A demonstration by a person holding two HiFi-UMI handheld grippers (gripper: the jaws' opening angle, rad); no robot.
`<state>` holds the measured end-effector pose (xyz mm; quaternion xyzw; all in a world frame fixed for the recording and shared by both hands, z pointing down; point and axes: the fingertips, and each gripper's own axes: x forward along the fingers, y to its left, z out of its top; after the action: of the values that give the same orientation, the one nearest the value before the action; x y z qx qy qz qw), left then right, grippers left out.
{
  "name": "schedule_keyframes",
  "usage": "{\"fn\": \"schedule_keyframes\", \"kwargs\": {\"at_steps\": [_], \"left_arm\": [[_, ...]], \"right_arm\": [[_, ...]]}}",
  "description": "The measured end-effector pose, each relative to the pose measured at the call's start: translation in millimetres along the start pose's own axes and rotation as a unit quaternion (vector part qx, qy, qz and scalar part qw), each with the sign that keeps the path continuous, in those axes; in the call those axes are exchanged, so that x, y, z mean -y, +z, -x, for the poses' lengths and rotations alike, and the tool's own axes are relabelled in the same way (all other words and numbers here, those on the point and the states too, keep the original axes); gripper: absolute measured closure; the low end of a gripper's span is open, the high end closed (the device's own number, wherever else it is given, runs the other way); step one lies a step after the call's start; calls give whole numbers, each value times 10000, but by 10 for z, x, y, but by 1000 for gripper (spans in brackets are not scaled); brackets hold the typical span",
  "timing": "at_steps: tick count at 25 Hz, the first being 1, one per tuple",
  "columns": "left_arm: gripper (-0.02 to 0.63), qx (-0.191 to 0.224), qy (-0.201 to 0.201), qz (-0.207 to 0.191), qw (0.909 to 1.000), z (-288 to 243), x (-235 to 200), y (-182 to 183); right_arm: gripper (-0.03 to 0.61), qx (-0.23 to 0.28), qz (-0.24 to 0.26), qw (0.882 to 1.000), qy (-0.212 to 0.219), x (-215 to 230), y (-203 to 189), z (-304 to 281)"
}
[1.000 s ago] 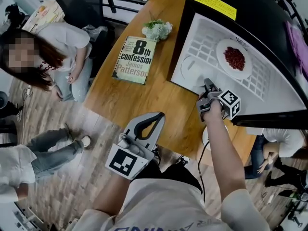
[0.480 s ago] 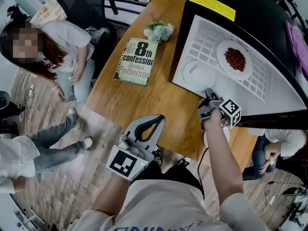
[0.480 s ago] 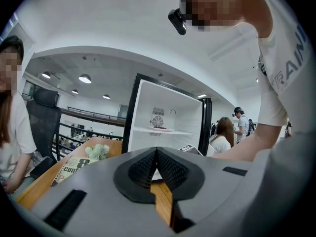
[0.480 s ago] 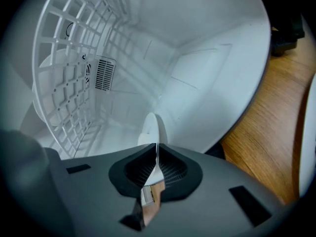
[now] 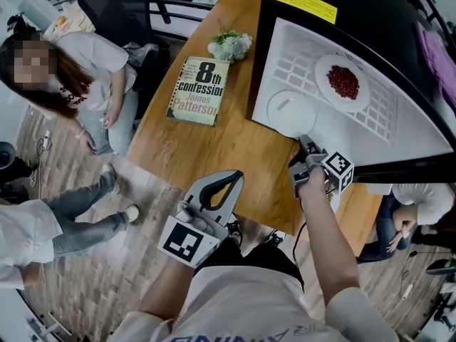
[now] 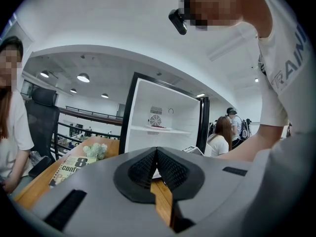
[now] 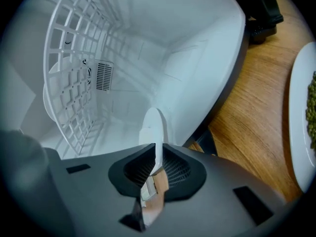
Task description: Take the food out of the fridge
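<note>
The white round plate [image 5: 288, 112] lies low at the mouth of the black fridge with a white lining [image 5: 288, 38], at the front edge of its floor. Whether it carries food cannot be told from here. The right gripper [image 5: 308, 154] is clamped on its near rim: in the right gripper view the thin white edge [image 7: 153, 127] stands between the two pads. The jaws have just been closing, with that rim between them.

Higher in the fridge, a white plate of red beans [image 5: 343, 83] sits on the white wire shelf [image 5: 388, 116], untouched and well apart from the gripped plate. Just outside, another white plate holding green food [image 7: 305, 122] rests on the wooden desk [image 5: 214, 148] to the right of the right gripper; only a sliver of it shows under the hand in the head view.

As far as this shows, the task is partly done. One plate seems to be out already, the white round plate is gripped but not yet clear of the fridge, and the plate of red beans remains to be fetched.

The left gripper [image 5: 226, 180] hangs near the desk's front edge, its jaws pressed together on nothing. Farther off on the desk lie a paperback book [image 5: 199, 90] and a small bunch of white flowers [image 5: 229, 45].
</note>
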<state>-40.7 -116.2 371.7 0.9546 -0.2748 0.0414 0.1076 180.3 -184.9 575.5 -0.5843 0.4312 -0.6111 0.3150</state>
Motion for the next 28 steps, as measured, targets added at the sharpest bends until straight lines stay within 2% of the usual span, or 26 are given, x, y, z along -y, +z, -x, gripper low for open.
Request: {"fn": "schedule_keyframes", "kwargs": {"at_steps": [7,14,16,23,28], "left_arm": [[607,-54,-28,8,10000,39,-1,-51],[606,-91,12,43,9999,101,-55,-91],[606,-112,5,58,9999,106,-61,-105],[606,-153,-74,24,9999,97,-31,-113],[606,-212,-62,-2,9998,98,16,-97]], "right_arm": [[517,-118,-213,9997,41,9,-146,-125],[515,147,-389,9991,106,34,-32,-187],[538,195,-414,9989,129,41,-27,-207],[554,428,-190,9952,858,-153,-35,-105],[554,443,-220,9914,1210,-264,-2,33]]}}
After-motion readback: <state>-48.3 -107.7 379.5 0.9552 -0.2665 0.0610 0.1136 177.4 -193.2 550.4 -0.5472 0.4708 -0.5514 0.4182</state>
